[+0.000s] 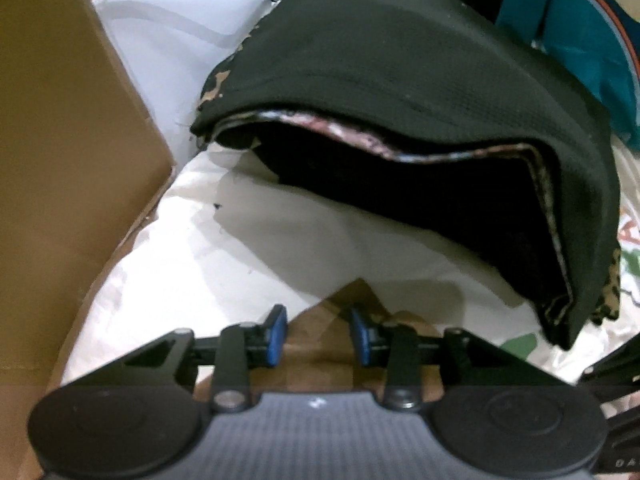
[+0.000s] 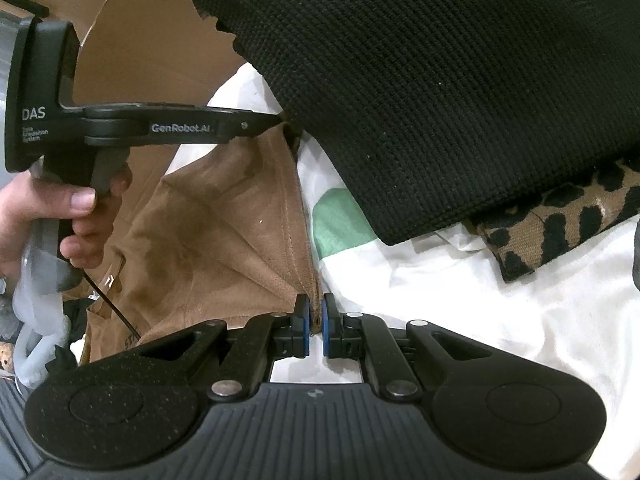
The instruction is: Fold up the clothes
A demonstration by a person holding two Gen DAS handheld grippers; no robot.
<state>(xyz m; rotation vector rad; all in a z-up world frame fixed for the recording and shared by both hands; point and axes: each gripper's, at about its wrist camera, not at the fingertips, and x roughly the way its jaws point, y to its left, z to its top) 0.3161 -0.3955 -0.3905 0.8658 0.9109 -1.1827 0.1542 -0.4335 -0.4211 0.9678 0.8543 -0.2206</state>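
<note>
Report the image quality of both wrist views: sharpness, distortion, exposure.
Left wrist view: soft and slightly blurred; fisheye bends the cardboard box; the hollow under the black folded garment is crushed to black; the white sheet looks near blown out. Right wrist view: sharper, the black knit weave and the lettering on the left gripper read clearly; dark corners from the lens.

A: Where does the left wrist view look from?

B: Low over the white bedding (image 1: 248,232), facing the folded black garment (image 1: 400,72) close ahead, cardboard box (image 1: 60,160) on its left.

A: And the right?

B: Closer in, facing leftward across the brown garment (image 2: 224,232). Both share the black garment, the bedding and the leopard-print cloth (image 2: 560,220).
</note>
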